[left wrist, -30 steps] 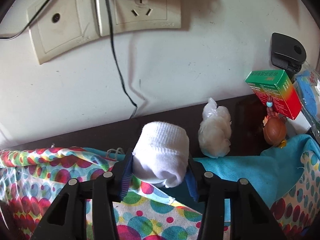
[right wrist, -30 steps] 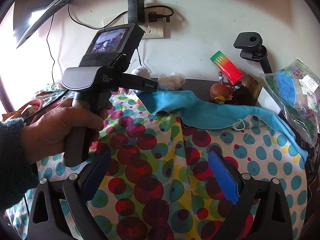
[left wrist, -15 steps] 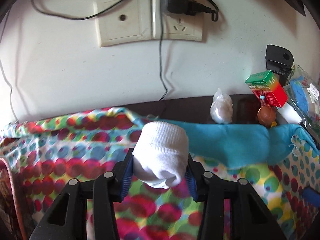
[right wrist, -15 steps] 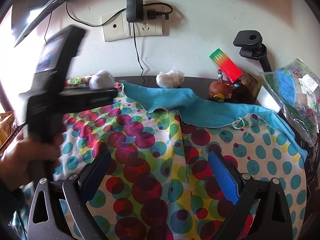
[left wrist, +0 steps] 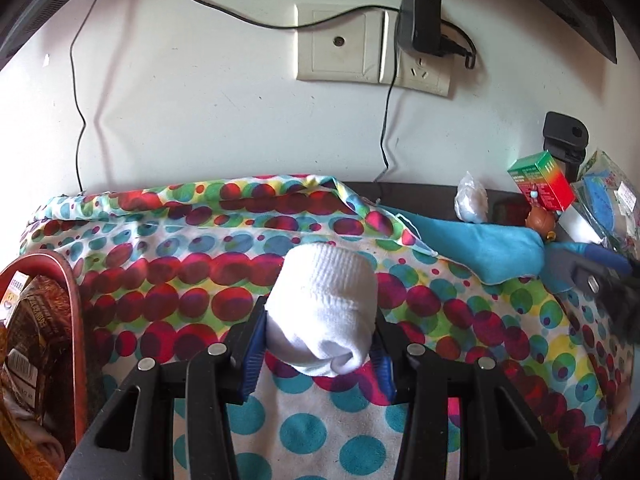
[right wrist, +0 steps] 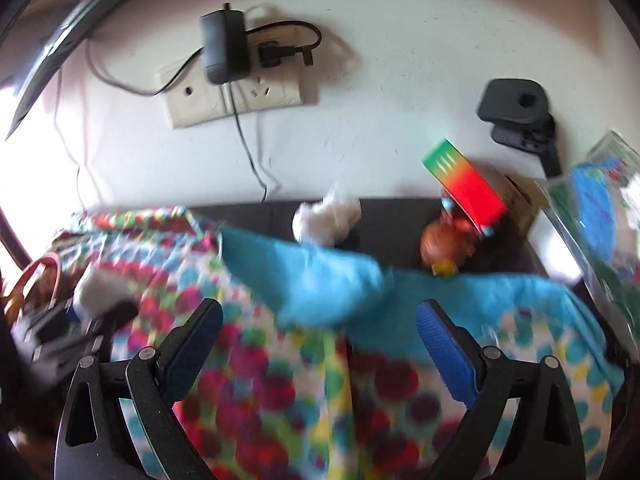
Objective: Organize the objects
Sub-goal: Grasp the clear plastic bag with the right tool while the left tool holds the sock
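A rolled white sock (left wrist: 324,304) sits squeezed between the blue pads of my left gripper (left wrist: 320,344), above the dotted cloth (left wrist: 208,280). In the right wrist view that same sock (right wrist: 96,284) shows blurred at the far left, with the left gripper (right wrist: 80,320) around it. My right gripper (right wrist: 320,332) stands open and holds nothing, over the dotted cloth (right wrist: 260,380) and the edge of a blue cloth (right wrist: 320,272). Its blurred tip (left wrist: 600,276) shows at the right edge of the left wrist view.
A red-rimmed bag (left wrist: 72,300) with packets stands at the left. Along the back wall are a white plastic wad (right wrist: 328,216), a brown toy (right wrist: 440,244), a green-and-red box (right wrist: 464,184), a black clamp stand (right wrist: 516,108) and a clear packet (right wrist: 592,208). Cables hang from the wall socket (right wrist: 224,92).
My left gripper has carried the sock leftward, from the back of the table to near the red-rimmed bag. The right gripper has moved forward toward the blue cloth; its view is blurred.
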Tool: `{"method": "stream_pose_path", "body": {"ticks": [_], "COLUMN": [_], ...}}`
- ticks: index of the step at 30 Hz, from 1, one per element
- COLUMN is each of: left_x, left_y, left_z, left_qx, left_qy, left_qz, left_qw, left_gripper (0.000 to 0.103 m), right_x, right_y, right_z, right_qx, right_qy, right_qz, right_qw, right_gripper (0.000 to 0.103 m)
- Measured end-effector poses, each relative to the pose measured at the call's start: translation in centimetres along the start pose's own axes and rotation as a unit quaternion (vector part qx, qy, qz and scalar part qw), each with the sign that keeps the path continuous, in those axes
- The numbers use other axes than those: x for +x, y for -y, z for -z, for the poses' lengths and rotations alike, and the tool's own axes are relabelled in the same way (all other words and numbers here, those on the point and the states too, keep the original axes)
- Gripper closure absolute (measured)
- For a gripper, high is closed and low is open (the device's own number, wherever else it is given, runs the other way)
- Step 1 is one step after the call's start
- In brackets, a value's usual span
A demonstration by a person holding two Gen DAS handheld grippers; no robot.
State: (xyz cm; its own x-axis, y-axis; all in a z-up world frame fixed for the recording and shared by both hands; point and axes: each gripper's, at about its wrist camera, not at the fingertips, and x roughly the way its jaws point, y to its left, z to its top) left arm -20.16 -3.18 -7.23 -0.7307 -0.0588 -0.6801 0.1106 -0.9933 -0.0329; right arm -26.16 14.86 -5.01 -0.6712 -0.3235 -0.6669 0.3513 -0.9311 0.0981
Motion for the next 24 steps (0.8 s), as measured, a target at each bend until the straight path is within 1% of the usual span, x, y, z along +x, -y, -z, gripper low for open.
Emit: {"method": "stream_pose_path", "body": {"ticks": [4,8,10,11,12,13,14,15,16,17,18,20,22,24], "left_x": [0.2,0.5,0.7,0.8,1.0,1.1,1.2,1.3,1.5,1.7,1.8,2.0,2.1,2.2], "left_y": [0.2,-0.2,-0.3,-0.3,-0.3,-0.3,-0.4,-0.5,-0.5,-0.6,-0.8,-1.0,-1.2,-1.2], "left_z": [-0.1,0.0,0.2,0.3,0.4,0.5,0.6,0.7,0.9,1.0,1.0,1.0,1.0,1.0], "left_qx": [0.0,-0.011,-0.014,-0.014,-0.014,-0.014,-0.015,-0.017,-0.019,-0.021,-0.024,-0.031,-0.034,-0.034], "left_qy": [0.001,-0.005,-0.006,-0.008,-0.01,-0.012,-0.013,-0.016,-0.019,-0.022,-0.026,-0.03,-0.034,-0.037], "left_qz": [-0.002,0.0,-0.006,-0.003,-0.006,-0.013,-0.014,-0.013,-0.018,-0.022,-0.019,-0.026,-0.025,-0.028], "left_qw": [1.0,0.9999,0.9999,0.9999,0.9998,0.9997,0.9997,0.9997,0.9995,0.9993,0.9992,0.9987,0.9985,0.9984], "left_gripper": [0.057,0.057,0.057,0.057,0.057,0.057,0.057,0.057,0.057,0.057,0.057,0.057,0.057,0.057], "right_x": [3.7,7.3,8.9,9.5,10.1,10.6,11.1,11.5,12.0,12.5,12.7,12.5,11.6,10.6], "right_y": [-0.5,-0.8,-1.0,-1.1,-1.4,-1.7,-2.1,-2.3,-2.5,-2.7,-3.0,-3.3,-3.5,-3.7], "right_z": [-2.8,-4.9,-5.4,-5.6,-5.6,-5.7,-5.6,-5.6,-5.5,-5.3,-5.1,-4.9,-4.8,-4.8], "right_qx": [-0.004,0.004,0.006,0.004,-0.001,-0.007,-0.014,-0.018,-0.019,-0.024,-0.028,-0.035,-0.033,-0.03], "right_qy": [-0.006,-0.027,-0.041,-0.047,-0.051,-0.052,-0.057,-0.063,-0.07,-0.078,-0.08,-0.069,-0.048,-0.036], "right_qz": [0.032,0.045,0.052,0.055,0.061,0.062,0.06,0.06,0.059,0.059,0.061,0.063,0.053,0.049], "right_qw": [0.999,0.999,0.998,0.997,0.997,0.997,0.997,0.996,0.996,0.995,0.995,0.995,0.997,0.998], "right_gripper": [0.006,0.008,0.01,0.012,0.018,0.02,0.025,0.038,0.045,0.065,0.066,0.067,0.067,0.067]}}
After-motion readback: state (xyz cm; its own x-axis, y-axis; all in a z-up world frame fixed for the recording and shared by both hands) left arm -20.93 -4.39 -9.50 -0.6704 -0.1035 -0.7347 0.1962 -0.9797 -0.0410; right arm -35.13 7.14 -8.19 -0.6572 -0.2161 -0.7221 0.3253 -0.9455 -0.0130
